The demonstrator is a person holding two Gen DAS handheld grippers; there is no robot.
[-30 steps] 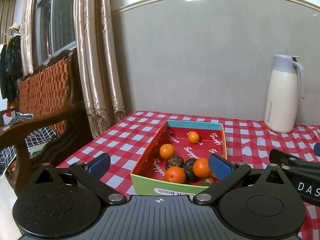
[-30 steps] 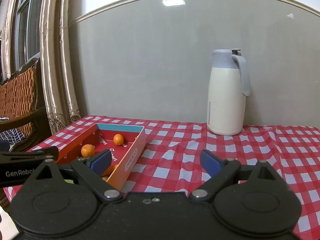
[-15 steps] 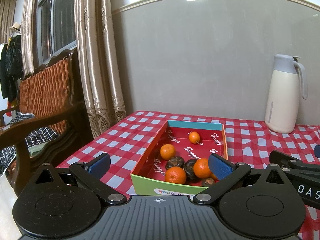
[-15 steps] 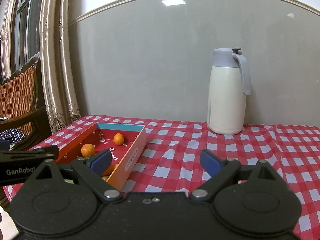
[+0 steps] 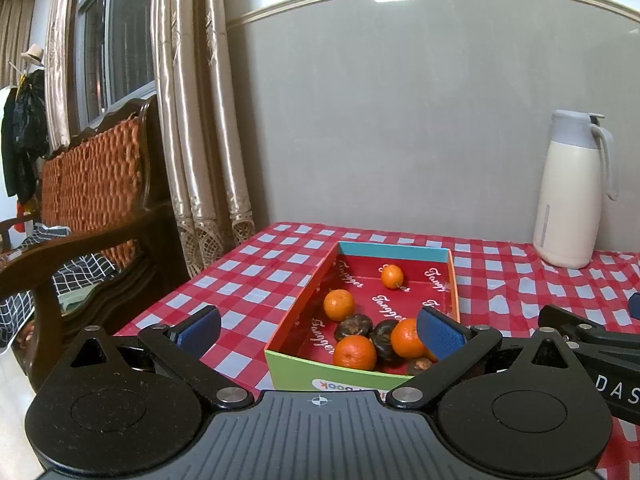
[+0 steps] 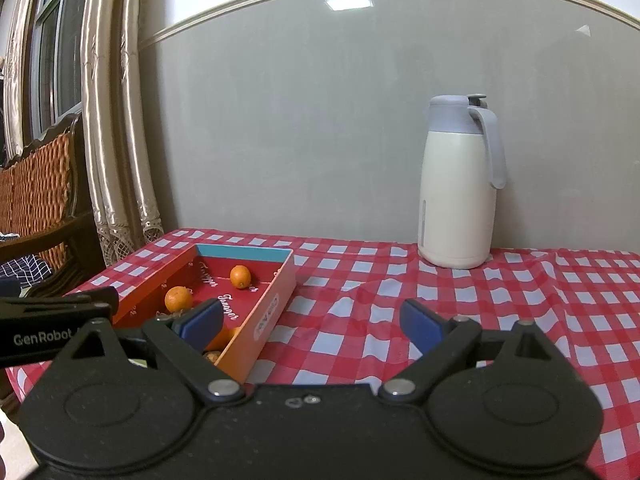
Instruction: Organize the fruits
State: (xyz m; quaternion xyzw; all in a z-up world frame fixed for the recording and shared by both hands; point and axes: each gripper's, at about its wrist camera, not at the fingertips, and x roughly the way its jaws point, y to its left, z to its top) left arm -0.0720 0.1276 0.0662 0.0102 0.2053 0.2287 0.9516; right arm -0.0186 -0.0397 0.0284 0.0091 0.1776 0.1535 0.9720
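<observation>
Both grippers, left (image 5: 318,330) and right (image 6: 310,320), gaping, empty. Risk: nudging crowded oranges (image 5: 355,353) rolling, or catching the box (image 5: 450,276) wall.

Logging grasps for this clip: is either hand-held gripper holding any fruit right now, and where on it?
Nothing is held. The left hand-held gripper and right hand-held gripper are both open and empty; the fruits lie in the box.

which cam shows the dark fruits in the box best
The left wrist view. It looks down into the box, showing the dark fruits among oranges. In the right wrist view, the right claw and box wall hide them, leaving only a brownish scrap visible.
</observation>
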